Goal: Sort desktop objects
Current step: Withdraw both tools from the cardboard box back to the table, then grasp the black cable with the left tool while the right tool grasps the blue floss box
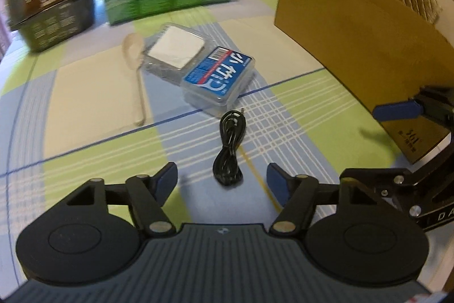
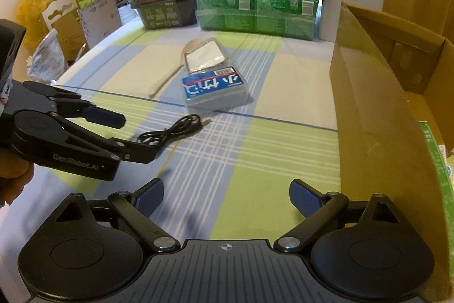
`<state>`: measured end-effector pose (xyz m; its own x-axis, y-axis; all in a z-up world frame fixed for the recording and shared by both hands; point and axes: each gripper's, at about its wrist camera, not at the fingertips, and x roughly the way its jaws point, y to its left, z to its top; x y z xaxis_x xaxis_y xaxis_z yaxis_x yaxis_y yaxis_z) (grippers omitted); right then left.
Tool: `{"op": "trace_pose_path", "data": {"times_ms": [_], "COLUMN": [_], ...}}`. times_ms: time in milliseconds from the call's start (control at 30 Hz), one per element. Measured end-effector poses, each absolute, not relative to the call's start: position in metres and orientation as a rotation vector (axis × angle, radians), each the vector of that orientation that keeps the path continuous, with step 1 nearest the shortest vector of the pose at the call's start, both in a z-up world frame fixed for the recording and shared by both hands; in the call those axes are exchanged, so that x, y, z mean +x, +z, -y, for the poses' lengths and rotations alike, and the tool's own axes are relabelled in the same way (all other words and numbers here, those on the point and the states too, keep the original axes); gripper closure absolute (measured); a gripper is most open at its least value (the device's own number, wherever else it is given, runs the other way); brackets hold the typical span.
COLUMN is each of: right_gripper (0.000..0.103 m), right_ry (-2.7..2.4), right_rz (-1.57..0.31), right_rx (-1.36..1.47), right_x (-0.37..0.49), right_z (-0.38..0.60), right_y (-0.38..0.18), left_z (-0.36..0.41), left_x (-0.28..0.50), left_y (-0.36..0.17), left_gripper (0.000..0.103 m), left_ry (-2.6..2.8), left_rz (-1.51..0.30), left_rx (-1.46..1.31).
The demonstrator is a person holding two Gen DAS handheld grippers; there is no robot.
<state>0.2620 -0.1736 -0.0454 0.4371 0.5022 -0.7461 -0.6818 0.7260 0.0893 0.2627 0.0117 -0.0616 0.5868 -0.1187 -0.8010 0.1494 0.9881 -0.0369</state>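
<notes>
Both the left gripper [image 1: 222, 181] and right gripper [image 2: 226, 199] have their jaws spread, empty. A coiled black cable [image 1: 229, 151] lies mid-table on the checked cloth [image 1: 85, 81], with a blue-labelled plastic box [image 1: 217, 75] beyond it. A cardboard box [image 2: 377, 104] stands at the right edge.

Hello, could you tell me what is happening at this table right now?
A person holding two handheld grippers is sorting items off a plaid tablecloth. The left gripper is open and lined up on a coiled black cable, not yet gripping it. The right gripper is open and empty beside an open brown cardboard box. A clear plastic case with a blue label, a second clear case and a beige plastic spoon lie on the cloth.
</notes>
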Motion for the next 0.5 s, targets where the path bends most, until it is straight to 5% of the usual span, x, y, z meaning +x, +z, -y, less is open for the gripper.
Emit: {"op": "trace_pose_path", "data": {"times_ms": [133, 500], "right_gripper": [0.010, 0.010], "right_ry": [0.745, 0.736], "right_rz": [-0.841, -0.842], "right_rx": [-0.237, -0.221], "right_x": [0.271, 0.284], "right_z": [0.171, 0.165], "right_y": [-0.053, -0.063], "left_z": [-0.012, -0.005], "left_x": [0.279, 0.286], "left_y": [-0.070, -0.079], "left_gripper": [0.064, 0.090], "left_ry": [-0.185, -0.212], "left_rz": [-0.934, -0.941], "left_rx": [0.047, 0.053]}}
